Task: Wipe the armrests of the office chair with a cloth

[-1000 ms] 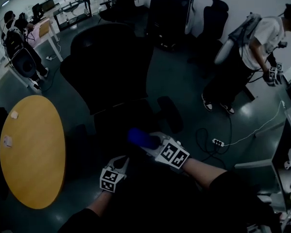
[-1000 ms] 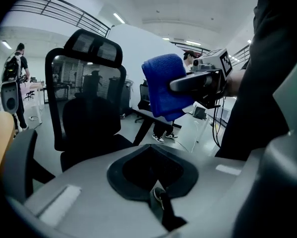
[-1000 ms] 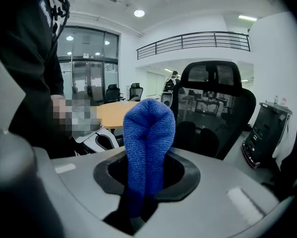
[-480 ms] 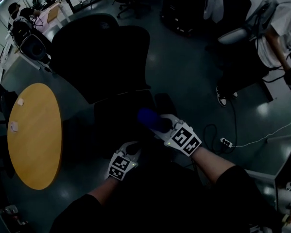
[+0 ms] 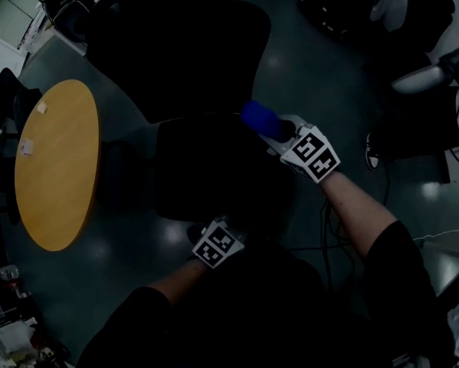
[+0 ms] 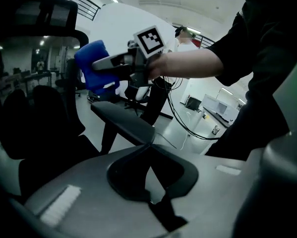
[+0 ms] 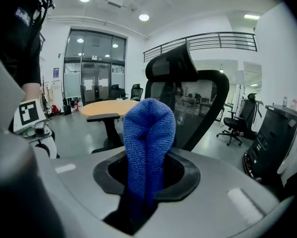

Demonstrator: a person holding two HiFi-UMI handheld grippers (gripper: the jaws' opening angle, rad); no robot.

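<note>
Black office chair (image 5: 187,60) filled the upper centre of the head view, with a round wooden table (image 5: 57,159) at left. Right gripper (image 5: 273,126), forearm stretched from lower right, pinched a folded blue cloth (image 5: 258,116) held above the armrest (image 6: 122,122). Left gripper (image 5: 211,232), at lower centre, had its jaws pressed together on nothing. Both carried black-and-white square markers.

Black short-sleeved top (image 5: 237,313) here, and the pale grey left gripper (image 5: 202,230) and right gripper (image 5: 281,129) each carry a white cube (image 5: 313,153) with black square markers.
</note>
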